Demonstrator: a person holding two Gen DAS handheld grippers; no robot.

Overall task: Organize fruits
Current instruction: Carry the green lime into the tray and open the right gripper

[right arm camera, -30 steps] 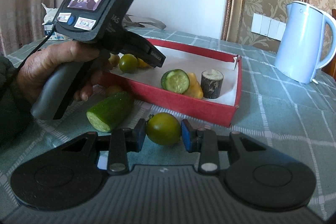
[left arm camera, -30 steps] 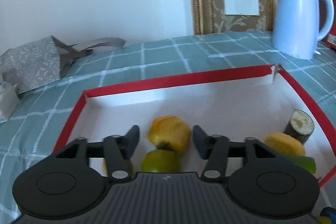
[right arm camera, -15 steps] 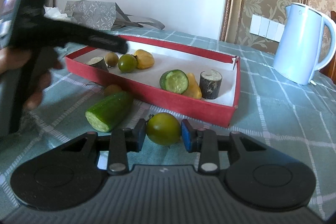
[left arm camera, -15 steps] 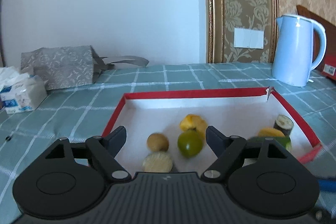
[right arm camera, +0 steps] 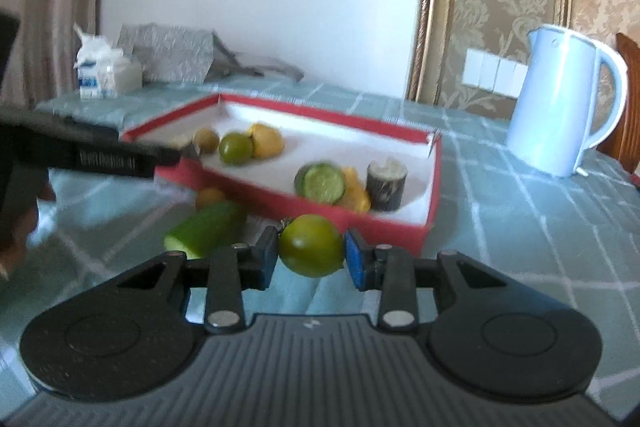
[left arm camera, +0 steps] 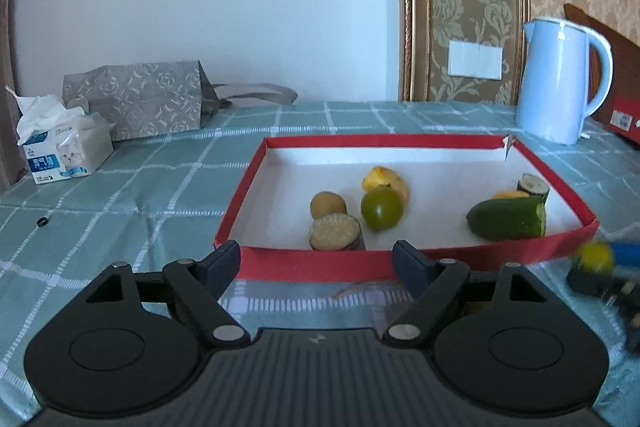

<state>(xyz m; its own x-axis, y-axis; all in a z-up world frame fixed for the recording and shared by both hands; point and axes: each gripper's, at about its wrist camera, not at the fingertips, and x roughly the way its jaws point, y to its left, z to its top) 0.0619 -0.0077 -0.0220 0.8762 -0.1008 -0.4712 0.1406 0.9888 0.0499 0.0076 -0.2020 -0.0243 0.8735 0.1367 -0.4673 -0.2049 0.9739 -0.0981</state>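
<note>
Since the earlier frames the left hand-held gripper (left arm camera: 316, 263) has drawn back out of the red tray (left arm camera: 304, 265) and now sits in front of its near wall, while the right hand-held gripper (right arm camera: 310, 259) has risen a little with the green tomato (right arm camera: 311, 245) it carries. The left one's jaws are spread wide and hold nothing; only teal checked cloth on the desk (left arm camera: 120, 195) lies between them.

The right one's jaws are pinched on the green tomato, one blue pad (right arm camera: 354, 261) against each side, just before the tray's near wall. Beside it on the cloth lie a cut cucumber piece (right arm camera: 204, 229) and a small orange fruit (right arm camera: 210, 195), both outside the tray.

Inside the tray, seen from the left wrist, a second green tomato (left arm camera: 381, 207), a yellow fruit (left arm camera: 386, 179), a brown round fruit (left arm camera: 328, 203) and a dark-skinned cut stub (left arm camera: 335, 233) cluster near the middle front. A cucumber half (left arm camera: 506, 219), a yellow piece (left arm camera: 510, 194) and another stub (left arm camera: 533, 185) sit at the right end. White tray floor is bare along the back wall and the left end. A blue kettle (left arm camera: 560, 79) stands beyond the far right corner.
</note>
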